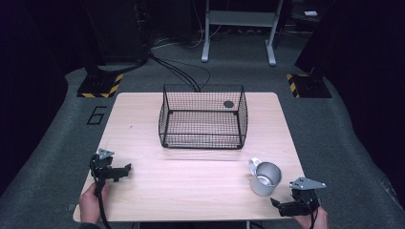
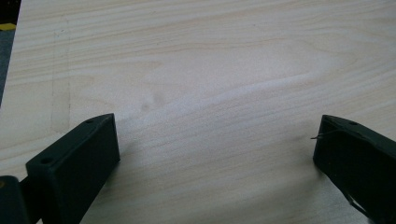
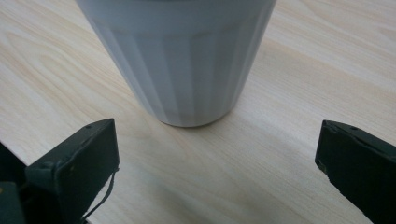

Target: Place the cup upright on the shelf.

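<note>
1. Closest in, along the near edge of the table (image 1: 191,191), both grippers are on show: the right gripper (image 1: 282,206) at the near right corner, the left gripper (image 1: 125,170) over near the left edge, each in a hand coming up from below.
2. Right gripper view now: the jaws stand wide apart with nothing between them, and straight ahead, just beyond the tips, stands the mug (image 3: 180,56), upright on the wood, not touched.
3. From above, that mug (image 1: 265,179) sits just in front of the right gripper and a shade to its left, pale grey, mouth up, its handle turned away from the gripper toward the far side.
4. Across to the left gripper view: jaws spread wide here too, bare wood grain (image 2: 210,93) ahead of them, nothing gripped. It points inward across the table, well apart from the mug.
5. Farther on, past the mug and toward the middle of the far half, sits the black wire basket (image 1: 203,119), open at the top, with a small dark disc (image 1: 229,104) showing at its far right corner.
6. Beyond the table, grey floor, trailing cables (image 1: 181,71) and a pale metal frame (image 1: 239,28).
</note>
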{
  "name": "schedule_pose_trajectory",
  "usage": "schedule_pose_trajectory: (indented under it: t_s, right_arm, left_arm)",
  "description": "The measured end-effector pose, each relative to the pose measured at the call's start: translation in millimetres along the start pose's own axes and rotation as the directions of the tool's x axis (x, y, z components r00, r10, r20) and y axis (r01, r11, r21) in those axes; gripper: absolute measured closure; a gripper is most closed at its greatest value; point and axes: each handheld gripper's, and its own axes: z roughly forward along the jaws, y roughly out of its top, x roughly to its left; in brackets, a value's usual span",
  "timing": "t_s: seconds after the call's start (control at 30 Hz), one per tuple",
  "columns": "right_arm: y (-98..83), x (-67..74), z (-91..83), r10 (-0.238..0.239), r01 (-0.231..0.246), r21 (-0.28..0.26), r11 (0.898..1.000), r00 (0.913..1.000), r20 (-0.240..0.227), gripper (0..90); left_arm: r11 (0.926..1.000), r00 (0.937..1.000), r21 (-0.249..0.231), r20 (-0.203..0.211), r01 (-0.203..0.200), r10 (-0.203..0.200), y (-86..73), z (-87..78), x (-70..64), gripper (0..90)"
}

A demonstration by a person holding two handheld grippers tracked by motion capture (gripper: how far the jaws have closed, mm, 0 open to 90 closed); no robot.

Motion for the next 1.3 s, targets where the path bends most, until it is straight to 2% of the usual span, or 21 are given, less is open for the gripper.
schedule_pose_trajectory:
  t_s: [0.2, 0.27, 0.3, 0.4, 0.43, 0.47, 0.6, 0.63, 0.77, 0.9, 0.93, 1.07, 1.17, 1.2, 1.3]
  right_arm:
    - [6.4, 9.8, -6.0, -0.009, 0.009, -0.038, 0.999, 0.9997, -0.025, 0.0]
    - [9.5, 11.4, -7.5, -0.021, 0.020, -0.044, 0.999, 0.9996, -0.020, 0.0]
    - [10.4, 12.7, -7.9, -0.013, 0.011, -0.055, 0.998, 0.9996, -0.026, 0.0]
    - [17.9, 14.6, -8.5, -0.039, 0.036, -0.068, 0.997, 0.9985, -0.040, 0.0]
    - [19.5, 16.4, -8.2, -0.029, 0.026, -0.076, 0.997, 0.9990, -0.036, 0.0]
    - [21.8, 17.1, -7.7, -0.038, 0.036, -0.079, 0.996, 0.9987, -0.034, 0.0]
    - [31.4, 21.1, -2.1, -0.045, 0.042, -0.088, 0.995, 0.9986, -0.030, 0.0]
    - [34.0, 21.3, 0.3, -0.063, 0.060, -0.088, 0.994, 0.9974, -0.034, 0.0]
    - [43.6, 21.9, 8.8, -0.053, 0.051, -0.090, 0.995, 0.9985, -0.015, 0.0]
    - [54.8, 22.0, 17.3, -0.067, 0.067, -0.090, 0.994, 0.9977, 0.010, 0.0]
    - [58.0, 20.2, 19.1, -0.081, 0.081, -0.086, 0.993, 0.9967, 0.010, 0.0]
    - [68.2, 16.0, 27.5, -0.077, 0.076, -0.095, 0.993, 0.9970, -0.006, 0.0]
    - [71.6, 15.7, 32.9, -0.074, 0.072, -0.096, 0.993, 0.9970, -0.023, 2.5]
    - [72.4, 15.1, 33.5, -0.088, 0.085, -0.096, 0.992, 0.9958, -0.027, 4.6]
    - [73.3, 16.4, 35.1, -0.079, 0.076, -0.107, 0.991, 0.9965, -0.028, 4.8]
  left_arm:
    - [1.0000, 1.0000, -0.002, 0.000, 0.003, -0.003, 0.0, 0.2, -0.2, 0.3]
    - [1.0000, 1.0000, -0.001, 0.000, 0.001, -0.001, 0.0, 0.0, -0.1, 0.3]
    - [1.0000, 1.0000, 0.000, 0.000, 0.000, 0.000, 0.0, 0.0, 0.0, 0.3]
    - [1.0000, 1.0000, -0.001, 0.000, 0.001, -0.001, 0.0, 0.1, -0.1, 0.3]
    - [1.0000, 1.0000, -0.001, 0.000, 0.001, -0.001, 0.0, 0.0, -0.1, 0.3]
    - [1.0000, 1.0000, -0.002, 0.000, 0.003, -0.003, 0.0, 0.2, -0.2, 0.3]
    - [1.0000, 1.0000, -0.002, 0.000, 0.002, -0.002, 0.0, 0.1, -0.1, 0.3]
    - [1.0000, 1.0000, -0.002, 0.000, 0.001, -0.001, 0.0, 0.1, -0.1, 0.3]
    - [1.0000, 1.0000, -0.002, 0.000, 0.001, -0.001, 0.0, 0.1, -0.1, 0.3]
    - [1.0000, 1.0000, -0.005, -0.001, 0.000, 0.000, 0.0, 0.4, 0.0, 0.3]
    - [1.0000, 1.0000, 0.008, 0.002, -0.005, 0.005, 0.4, -0.6, 0.4, 0.3]
    - [1.0000, 1.0000, -0.002, 0.000, -0.002, 0.002, 0.0, 0.2, 0.2, 0.3]
    - [1.0000, 1.0000, 0.005, 0.001, -0.004, 0.004, 0.3, -0.4, 0.4, 0.3]
    - [1.0000, 1.0000, 0.007, 0.002, -0.005, 0.005, 0.4, -0.5, 0.4, 0.3]
    - [1.0000, 1.0000, -0.003, 0.000, -0.002, 0.002, 0.0, 0.2, 0.2, 0.3]
